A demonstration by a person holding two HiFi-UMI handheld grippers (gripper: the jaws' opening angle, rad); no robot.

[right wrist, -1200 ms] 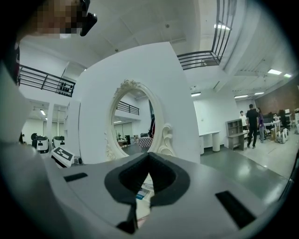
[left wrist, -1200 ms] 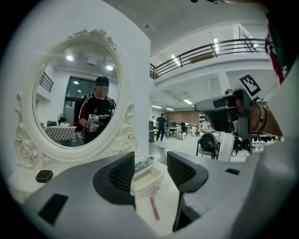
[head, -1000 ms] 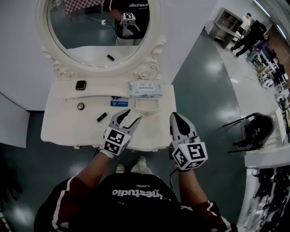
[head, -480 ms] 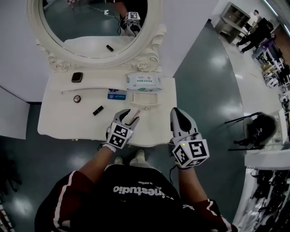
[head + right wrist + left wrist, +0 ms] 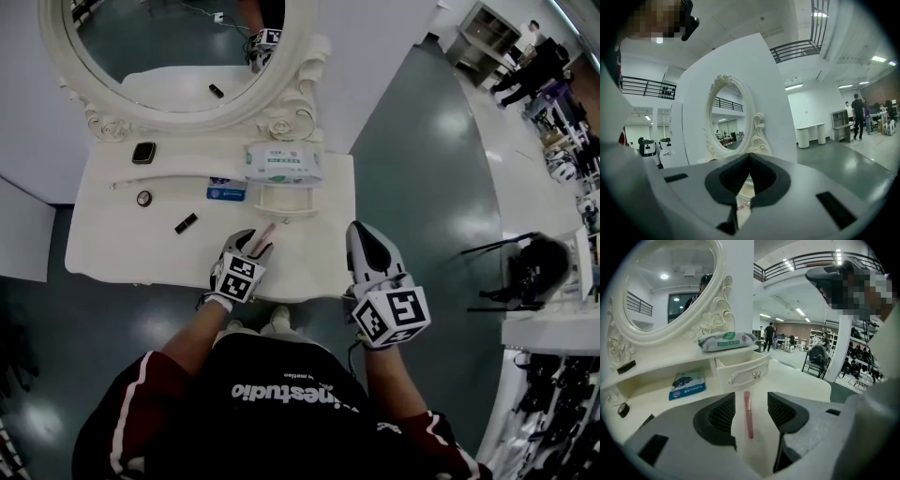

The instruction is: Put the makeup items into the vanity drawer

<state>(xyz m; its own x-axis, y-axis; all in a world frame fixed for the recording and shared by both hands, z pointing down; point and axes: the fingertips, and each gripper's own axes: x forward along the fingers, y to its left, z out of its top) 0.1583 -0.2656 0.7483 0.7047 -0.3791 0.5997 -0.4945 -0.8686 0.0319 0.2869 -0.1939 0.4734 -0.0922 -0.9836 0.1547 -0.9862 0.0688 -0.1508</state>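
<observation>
My left gripper (image 5: 750, 400) has its jaws apart over the vanity top (image 5: 112, 248), and the pink makeup stick (image 5: 747, 413) lies flat between them with a gap on each side, pointing at the small open drawer (image 5: 743, 372), whose inside I can't see from here. My right gripper (image 5: 750, 157) has its jaws pressed together on nothing, off the vanity's right front corner, and its own body blocks nearly everything below. From the head view the black lipstick (image 5: 186, 223) and round compact (image 5: 143, 198) are too small to detail.
</observation>
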